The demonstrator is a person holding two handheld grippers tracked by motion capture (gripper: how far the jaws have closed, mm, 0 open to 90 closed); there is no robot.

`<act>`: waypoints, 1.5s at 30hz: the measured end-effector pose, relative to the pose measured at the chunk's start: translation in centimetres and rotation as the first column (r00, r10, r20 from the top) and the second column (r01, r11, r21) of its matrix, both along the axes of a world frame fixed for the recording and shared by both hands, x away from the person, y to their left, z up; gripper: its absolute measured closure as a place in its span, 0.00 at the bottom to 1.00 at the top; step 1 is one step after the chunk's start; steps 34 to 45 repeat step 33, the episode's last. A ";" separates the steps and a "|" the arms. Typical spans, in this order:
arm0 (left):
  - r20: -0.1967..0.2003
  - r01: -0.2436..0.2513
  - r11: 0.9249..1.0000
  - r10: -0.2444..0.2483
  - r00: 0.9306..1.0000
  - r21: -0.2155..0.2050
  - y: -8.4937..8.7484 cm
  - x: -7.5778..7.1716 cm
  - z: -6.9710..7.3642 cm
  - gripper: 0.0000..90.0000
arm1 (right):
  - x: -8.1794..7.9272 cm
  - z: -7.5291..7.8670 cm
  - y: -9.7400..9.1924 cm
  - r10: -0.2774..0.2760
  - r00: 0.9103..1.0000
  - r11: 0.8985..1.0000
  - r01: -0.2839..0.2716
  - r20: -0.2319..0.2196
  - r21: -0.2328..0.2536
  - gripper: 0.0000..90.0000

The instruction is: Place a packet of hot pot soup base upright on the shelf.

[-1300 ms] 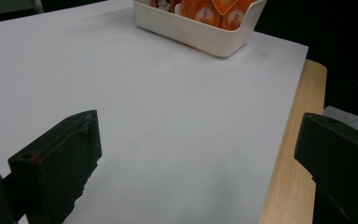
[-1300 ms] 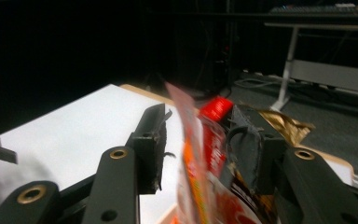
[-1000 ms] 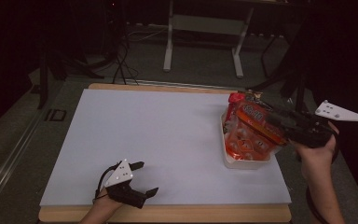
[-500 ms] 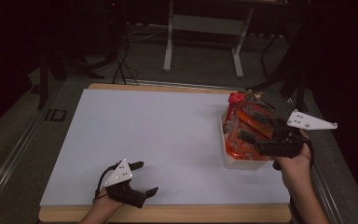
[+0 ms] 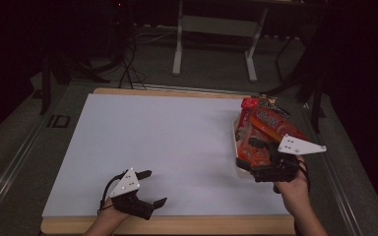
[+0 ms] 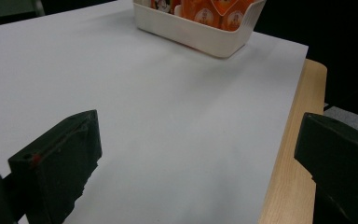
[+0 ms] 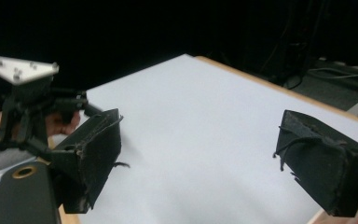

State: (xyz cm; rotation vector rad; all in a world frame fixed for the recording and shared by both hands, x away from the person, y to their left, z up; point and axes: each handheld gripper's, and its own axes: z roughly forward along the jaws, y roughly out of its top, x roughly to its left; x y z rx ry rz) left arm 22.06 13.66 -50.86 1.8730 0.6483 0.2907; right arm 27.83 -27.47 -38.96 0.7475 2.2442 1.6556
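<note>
Inspection of the table (image 5: 177,147): a white sheet covers most of the wooden top, and a bare wood strip shows along the near edge. A white plastic basket (image 6: 200,35) stands on the sheet at the person's right side, towards the far half of the table, and is packed with orange and red snack packets (image 5: 263,125), some rising above its rim. In the left gripper view the basket sits at the far end of the sheet with orange packets upright inside it. The right gripper (image 5: 258,160), held in the person's right hand (image 5: 293,189), is positioned at the near end of the basket, just beside or over its near rim; whether it touches the basket cannot be told. Its jaws have just been opening and now stand spread wide with nothing between them; the right gripper view looks past them across bare white sheet. The left gripper (image 5: 150,189) rests low over the near left part of the sheet, well apart from the basket. Its jaws are likewise spread wide and empty, with only sheet and the wooden edge visible between them in the left gripper view
</note>
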 end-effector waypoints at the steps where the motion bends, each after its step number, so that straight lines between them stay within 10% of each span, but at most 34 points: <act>1: 0.002 0.000 1.000 0.000 1.000 0.000 0.0 0.0 0.0 0.01 | -0.1 -1.0 0.4 0.009 1.000 1.000 -0.010 -0.017 -0.008 0.15; 20: 0.016 0.016 1.000 -0.017 1.000 0.016 -0.3 -0.2 0.1 0.01 | -0.9 -5.6 0.9 -0.015 0.999 1.000 0.014 -0.035 -0.028 0.16; 45: 0.019 0.021 1.000 -0.021 1.000 0.023 -0.3 -0.4 0.0 0.01 | -0.8 -7.0 1.4 0.013 0.999 0.996 -0.017 -0.048 -0.093 0.16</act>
